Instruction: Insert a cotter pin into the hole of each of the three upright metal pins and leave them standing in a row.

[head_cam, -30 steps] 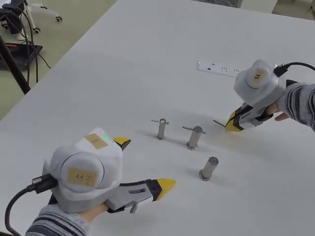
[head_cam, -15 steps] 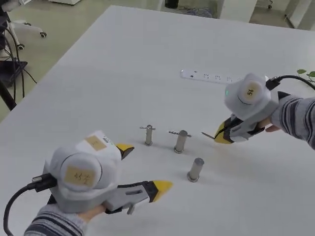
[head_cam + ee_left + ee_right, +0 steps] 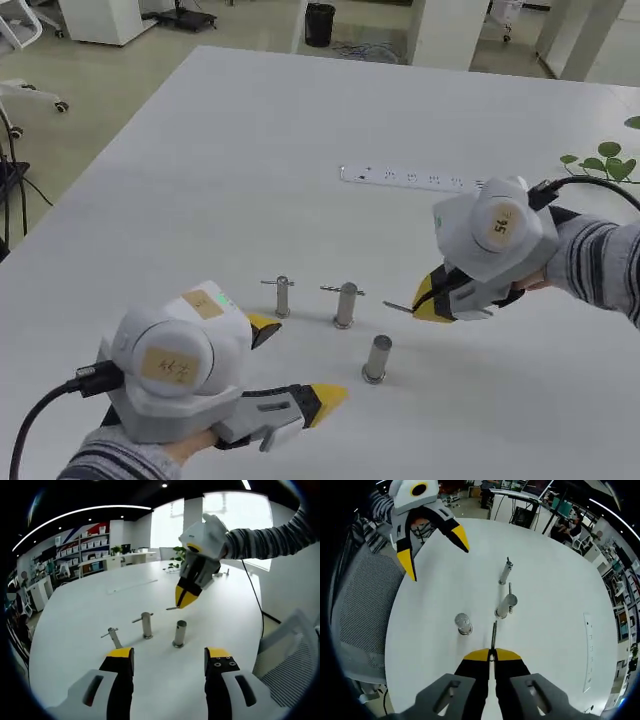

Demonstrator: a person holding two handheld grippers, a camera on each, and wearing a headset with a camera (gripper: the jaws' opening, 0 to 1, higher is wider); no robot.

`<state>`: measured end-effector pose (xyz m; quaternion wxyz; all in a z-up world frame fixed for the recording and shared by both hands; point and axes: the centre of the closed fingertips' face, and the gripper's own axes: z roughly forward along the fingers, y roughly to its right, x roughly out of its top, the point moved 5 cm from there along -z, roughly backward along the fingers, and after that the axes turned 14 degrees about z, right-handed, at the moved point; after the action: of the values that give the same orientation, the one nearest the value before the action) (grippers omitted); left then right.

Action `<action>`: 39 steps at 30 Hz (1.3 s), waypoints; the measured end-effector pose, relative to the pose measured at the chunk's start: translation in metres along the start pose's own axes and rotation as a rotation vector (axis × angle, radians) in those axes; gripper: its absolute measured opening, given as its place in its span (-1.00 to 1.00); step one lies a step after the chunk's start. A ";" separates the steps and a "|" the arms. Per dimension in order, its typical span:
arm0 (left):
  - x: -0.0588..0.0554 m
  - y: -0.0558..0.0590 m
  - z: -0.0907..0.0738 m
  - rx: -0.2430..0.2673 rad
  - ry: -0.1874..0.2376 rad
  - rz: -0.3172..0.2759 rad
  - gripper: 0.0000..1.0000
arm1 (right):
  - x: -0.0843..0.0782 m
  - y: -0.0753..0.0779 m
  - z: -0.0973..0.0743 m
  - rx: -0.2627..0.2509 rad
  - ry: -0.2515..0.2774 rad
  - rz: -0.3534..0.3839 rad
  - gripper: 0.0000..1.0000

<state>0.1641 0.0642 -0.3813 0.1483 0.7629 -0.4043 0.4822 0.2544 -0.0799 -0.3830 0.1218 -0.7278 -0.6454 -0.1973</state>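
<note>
Currently on the table [image 3: 200, 150]; all positions are given from the bare metal pin [image 3: 377, 358].

1. bare metal pin: upright, with nothing through its top. In the head view it is the nearest of the three to the person.
2. middle metal pin [image 3: 346, 304]: upright, just beyond the bare metal pin and slightly to its left. A fitted cotter pin [image 3: 333, 290] lies crosswise through its head.
3. end metal pin [image 3: 282, 297]: upright, beyond the bare metal pin and further left, past item 2. A second fitted cotter pin [image 3: 270, 283] crosses its head.
4. right gripper [image 3: 422, 300]: beyond the bare metal pin and to its right, with its jaws pressed together on a loose cotter pin [image 3: 397, 307].
5. loose cotter pin: sticks out from the yellow tips of item 4 and points left toward the middle metal pin. It is near that pin but touches no metal pin.
6. left gripper [image 3: 298, 362]: left of the bare metal pin, on the person's side. Its jaws are spread wide with nothing between them. In the left gripper view the bare metal pin stands ahead of the gap.
7. power strip [image 3: 410, 179]: lies flat on the table, well beyond the bare metal pin.
8. plant leaves [image 3: 605, 160]: far beyond the bare metal pin and to its right, at the table's edge.
</note>
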 end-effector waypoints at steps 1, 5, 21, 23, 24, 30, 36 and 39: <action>0.001 0.001 0.000 -0.003 0.001 0.001 0.07 | 0.001 -0.003 -0.001 0.001 0.000 -0.014 -1.00; 0.005 0.004 0.001 -0.022 0.008 -0.006 0.05 | 0.007 -0.013 -0.003 0.013 0.005 -0.068 -1.00; 0.009 0.010 0.005 -0.040 0.010 -0.136 -0.31 | 0.027 -0.051 -0.010 0.022 0.080 -0.188 -1.00; 0.010 0.010 0.005 -0.039 0.017 -0.160 -0.35 | 0.027 -0.055 -0.010 0.017 0.087 -0.199 -1.00; 0.010 0.010 0.005 -0.039 0.017 -0.166 -0.36 | 0.027 -0.056 -0.010 0.016 0.088 -0.200 -1.00; 0.014 0.013 0.007 -0.049 0.045 -0.246 -0.44 | 0.029 -0.064 -0.011 -0.009 0.111 -0.225 -1.00; 0.018 0.013 0.009 -0.066 0.089 -0.372 -0.60 | 0.033 -0.068 -0.012 -0.025 0.144 -0.229 -1.00; 0.019 0.013 0.009 -0.067 0.101 -0.417 -0.70 | 0.035 -0.069 -0.013 -0.034 0.154 -0.230 -1.00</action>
<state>0.1637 0.0412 -0.3717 0.2903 0.7993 -0.2457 0.4652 0.1879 -0.0449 -0.3611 0.1354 -0.6337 -0.7098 -0.2762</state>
